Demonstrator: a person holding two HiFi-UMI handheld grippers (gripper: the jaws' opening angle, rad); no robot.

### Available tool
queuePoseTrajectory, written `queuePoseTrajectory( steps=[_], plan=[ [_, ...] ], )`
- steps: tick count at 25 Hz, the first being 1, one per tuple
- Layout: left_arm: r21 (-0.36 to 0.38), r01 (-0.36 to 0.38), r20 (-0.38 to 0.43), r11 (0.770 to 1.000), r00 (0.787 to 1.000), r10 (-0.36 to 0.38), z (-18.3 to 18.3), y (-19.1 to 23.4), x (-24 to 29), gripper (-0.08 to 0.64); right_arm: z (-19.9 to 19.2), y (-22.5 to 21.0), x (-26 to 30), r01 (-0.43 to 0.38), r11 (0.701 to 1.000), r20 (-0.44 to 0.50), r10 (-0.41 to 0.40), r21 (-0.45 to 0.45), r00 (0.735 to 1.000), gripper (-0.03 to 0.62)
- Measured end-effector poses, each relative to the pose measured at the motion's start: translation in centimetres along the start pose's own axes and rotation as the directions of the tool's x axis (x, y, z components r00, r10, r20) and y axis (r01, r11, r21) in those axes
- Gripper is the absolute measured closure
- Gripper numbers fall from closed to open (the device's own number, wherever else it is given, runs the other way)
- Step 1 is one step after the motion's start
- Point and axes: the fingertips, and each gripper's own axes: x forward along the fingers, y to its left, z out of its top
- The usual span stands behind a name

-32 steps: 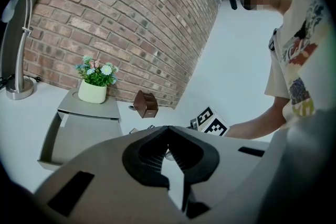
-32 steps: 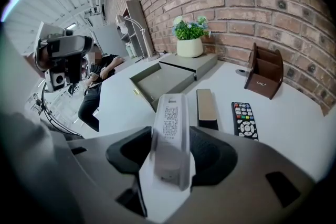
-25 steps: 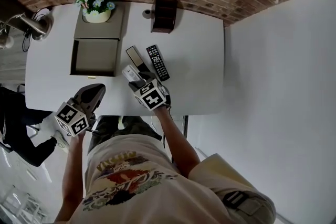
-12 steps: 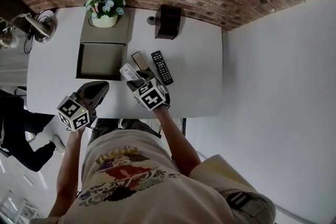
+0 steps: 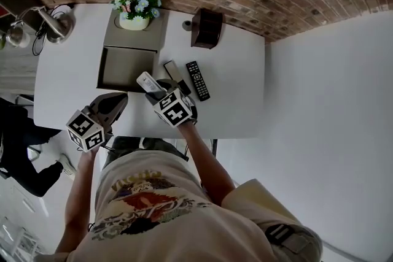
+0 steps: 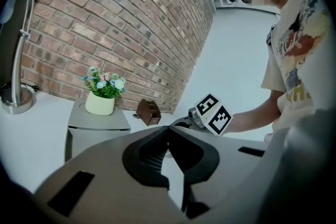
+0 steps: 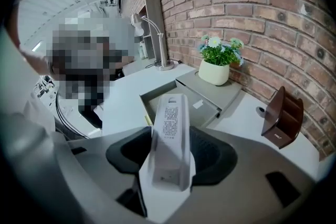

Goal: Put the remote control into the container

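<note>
My right gripper (image 5: 158,91) is shut on a white remote control (image 5: 150,81), which sticks out forward over the table near the right front corner of the grey open container (image 5: 108,66). In the right gripper view the remote (image 7: 170,123) stands between the dark pads, label side up, with the container's hollow (image 7: 155,98) just beyond its tip. A black remote (image 5: 198,80) and a second, dark slim remote (image 5: 172,71) lie on the table to the right. My left gripper (image 5: 114,102) hovers at the table's near edge with nothing in it, its jaws closed tip to tip (image 6: 167,128).
A potted plant (image 5: 136,7) stands on the container's closed lid (image 5: 132,38). A brown wooden holder (image 5: 207,27) is at the back by the brick wall. A desk lamp (image 5: 52,24) is at the back left. Someone's dark-clad leg (image 5: 15,159) shows at the left.
My right gripper has carried the white remote left and forward, closer to the container's corner. The left gripper has stayed about where it was.
</note>
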Motion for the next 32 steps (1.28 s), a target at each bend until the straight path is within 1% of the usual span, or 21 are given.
queuePoseTrajectory(
  steps=[9,19,24,32],
  plan=[
    [-0.048,-0.074,0.013,0.996,0.997,0.074,-1.2,3.0,-4.3,0.555,2.0,1.3,3.2,-0.03,0.998,-0.019,0.029,-0.046,0.999,0.36],
    [-0.084,-0.12,0.02,0.989,0.992,0.122,-2.2,6.3,-7.8,0.555,4.1,2.7,7.1,-0.071,0.995,-0.052,0.067,-0.071,0.996,0.36],
    [-0.099,-0.142,0.028,0.985,0.989,0.146,-2.3,7.8,-9.0,0.555,4.5,3.2,8.9,-0.104,0.989,-0.084,0.096,-0.101,0.992,0.36],
    [-0.14,-0.182,0.029,0.973,0.982,0.188,-3.1,9.6,-10.9,0.555,4.5,3.5,11.5,-0.156,0.982,-0.147,0.139,-0.108,0.979,0.36]
  ],
)
